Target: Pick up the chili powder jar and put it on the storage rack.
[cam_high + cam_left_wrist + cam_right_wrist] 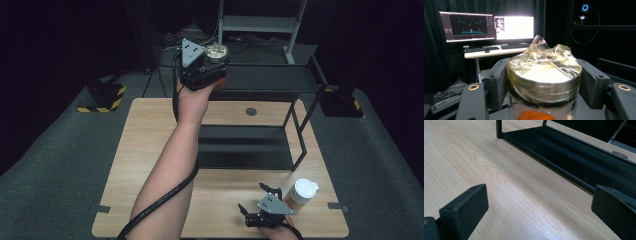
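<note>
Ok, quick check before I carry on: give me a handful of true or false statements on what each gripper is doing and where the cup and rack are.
1. The left gripper is shut on a jar with a plastic-wrapped metal lid. True.
2. The jar stands on the table. False: it is held up in the air, near the rack's top shelf.
3. The right gripper is open with nothing between its jaws. True.
4. The white lidded cup sits inside the black rack. False: it stands on the table in front of the rack, beside the right gripper.

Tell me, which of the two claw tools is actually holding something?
The left gripper, raised over the black rack, clamps a plastic-wrapped jar. The right gripper sits open, empty.
</note>
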### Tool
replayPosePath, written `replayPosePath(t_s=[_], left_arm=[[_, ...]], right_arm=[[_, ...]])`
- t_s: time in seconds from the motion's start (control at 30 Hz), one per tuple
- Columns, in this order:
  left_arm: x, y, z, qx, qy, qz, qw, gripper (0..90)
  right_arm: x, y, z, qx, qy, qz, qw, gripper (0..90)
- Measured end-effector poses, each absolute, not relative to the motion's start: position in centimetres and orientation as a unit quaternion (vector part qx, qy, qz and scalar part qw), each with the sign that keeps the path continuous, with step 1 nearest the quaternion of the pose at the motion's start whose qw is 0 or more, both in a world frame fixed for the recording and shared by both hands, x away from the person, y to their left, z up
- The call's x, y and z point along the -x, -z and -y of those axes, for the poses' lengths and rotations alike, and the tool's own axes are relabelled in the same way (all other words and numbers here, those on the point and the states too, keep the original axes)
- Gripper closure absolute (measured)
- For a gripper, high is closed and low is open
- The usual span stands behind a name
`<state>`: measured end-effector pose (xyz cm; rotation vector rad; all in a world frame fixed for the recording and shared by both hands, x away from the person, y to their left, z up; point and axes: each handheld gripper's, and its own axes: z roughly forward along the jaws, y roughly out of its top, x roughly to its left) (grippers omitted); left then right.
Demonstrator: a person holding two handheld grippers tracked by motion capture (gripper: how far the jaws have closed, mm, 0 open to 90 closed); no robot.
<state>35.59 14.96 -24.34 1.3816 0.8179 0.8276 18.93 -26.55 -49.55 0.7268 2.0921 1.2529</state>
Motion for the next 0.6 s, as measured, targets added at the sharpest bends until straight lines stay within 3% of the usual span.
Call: replayPosePath(t_s=[0.47, 0.6], left_arm=[[-35.58, 24.33, -15.0, -0.597, -0.358, -0.358, 0.623, 30.8], [-35.53, 24.14, -14.82, -0.601, -0.359, -0.359, 0.617, 24.0]], right_arm=[[-18.91, 49.56, 26.54, -0.272, -0.47, -0.786, 0.294, 0.0], [-18.91, 49.56, 26.54, -0.272, -0.47, -0.786, 0.295, 0.0]])
